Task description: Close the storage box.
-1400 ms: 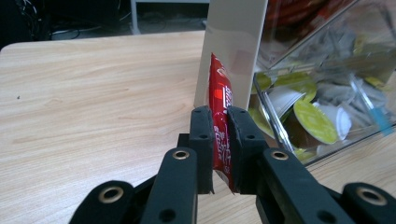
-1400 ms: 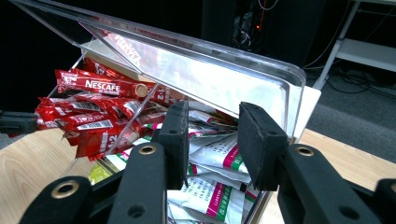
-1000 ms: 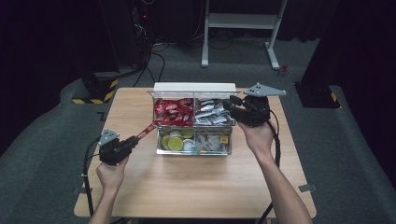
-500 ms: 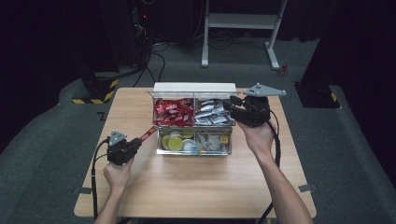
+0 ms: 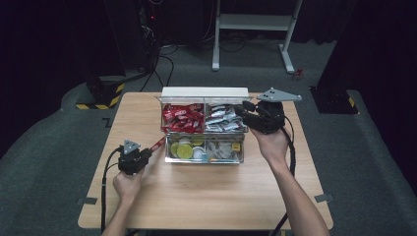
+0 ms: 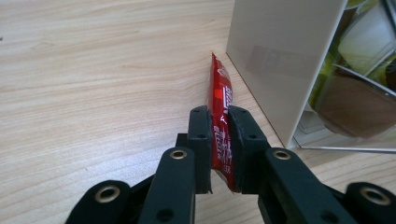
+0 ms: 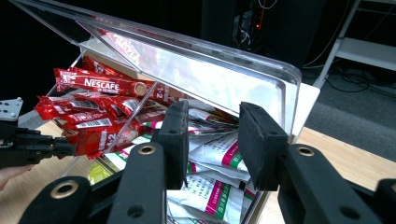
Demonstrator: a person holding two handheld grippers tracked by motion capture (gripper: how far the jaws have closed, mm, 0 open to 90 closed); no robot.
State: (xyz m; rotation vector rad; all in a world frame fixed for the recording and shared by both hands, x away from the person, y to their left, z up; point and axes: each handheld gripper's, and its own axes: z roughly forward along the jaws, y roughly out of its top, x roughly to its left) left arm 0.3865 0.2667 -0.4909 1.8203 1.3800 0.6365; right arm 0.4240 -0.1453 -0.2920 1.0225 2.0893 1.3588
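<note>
The left gripper [image 6: 218, 140] is clamped on a red sachet [image 6: 219, 112], pinching its lower half so the top pokes out ahead, just beside the white side wall of the box [image 6: 280, 60]. From above, the left gripper [image 5: 132, 156] sits low over the table [image 5: 206, 196], left of the box [image 5: 204, 93], with the sachet [image 5: 158, 143] angled toward the box's near-left corner. The right gripper [image 5: 251, 112] hovers at the box's right end over the white sachets [image 5: 221, 118]; its jaws stand apart with nothing between them. My guess is the sachet is coming out to be laid on the table. To do that well, I'd lower it until it lies flat on the wood, clear of the wall, then let go gently. The red pile [image 7: 98, 112] stays crowded in its compartment under the lid [image 7: 187, 65].
</note>
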